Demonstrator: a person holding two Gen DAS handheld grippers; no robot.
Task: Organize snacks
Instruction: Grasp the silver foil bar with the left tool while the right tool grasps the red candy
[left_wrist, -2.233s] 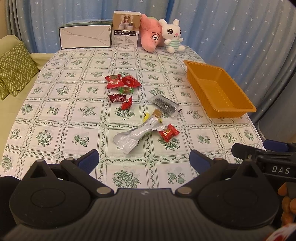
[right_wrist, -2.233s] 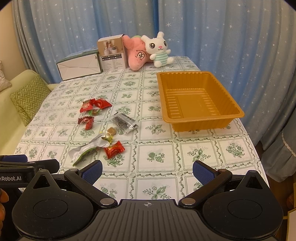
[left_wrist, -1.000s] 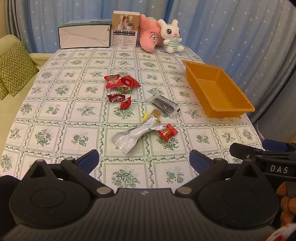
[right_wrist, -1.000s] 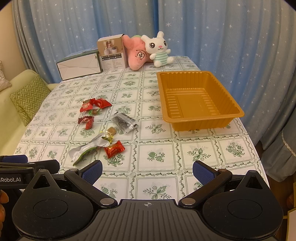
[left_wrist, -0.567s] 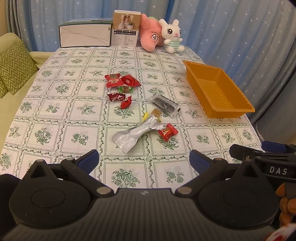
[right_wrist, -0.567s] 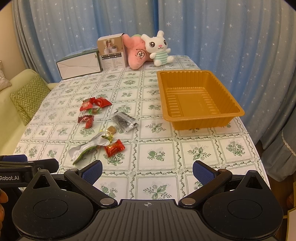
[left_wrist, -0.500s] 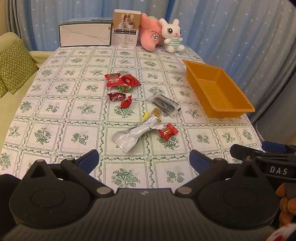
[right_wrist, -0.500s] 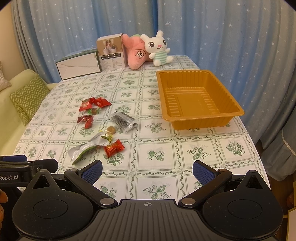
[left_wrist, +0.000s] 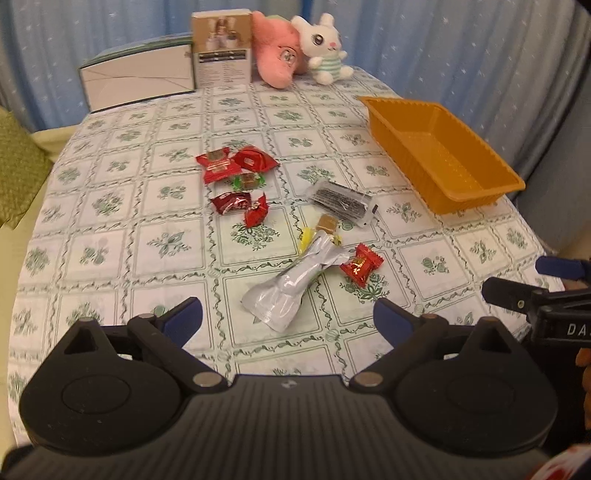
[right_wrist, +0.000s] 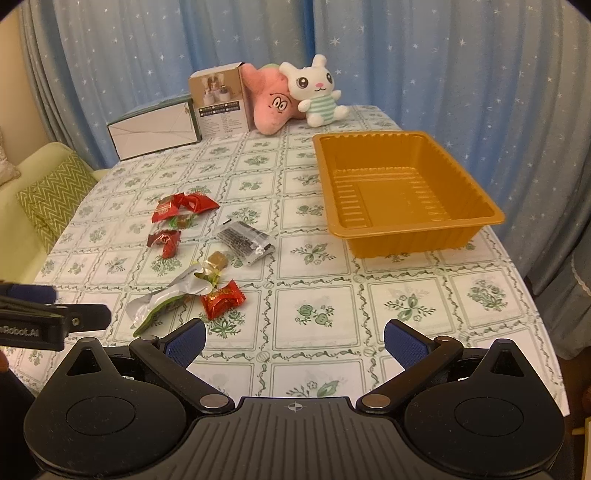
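Both grippers, left (left_wrist: 288, 317) and right (right_wrist: 293, 338), are hovering with jaws open and holding nothing. Snacks are lying ahead of the left jaws; the foil pouch (left_wrist: 293, 280) is nearest. It is looking light, crinkly, slippery; pinching its flat end seems safest. The tray (right_wrist: 402, 192) is sitting ahead-right, empty.

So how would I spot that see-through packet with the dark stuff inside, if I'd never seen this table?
Start at the orange tray on the floral tablecloth and look toward the scattered snacks beside it. The clear packet is the snack lying nearest the tray. Its neighbours are red, silver or caramel; it alone is transparent, showing black contents.
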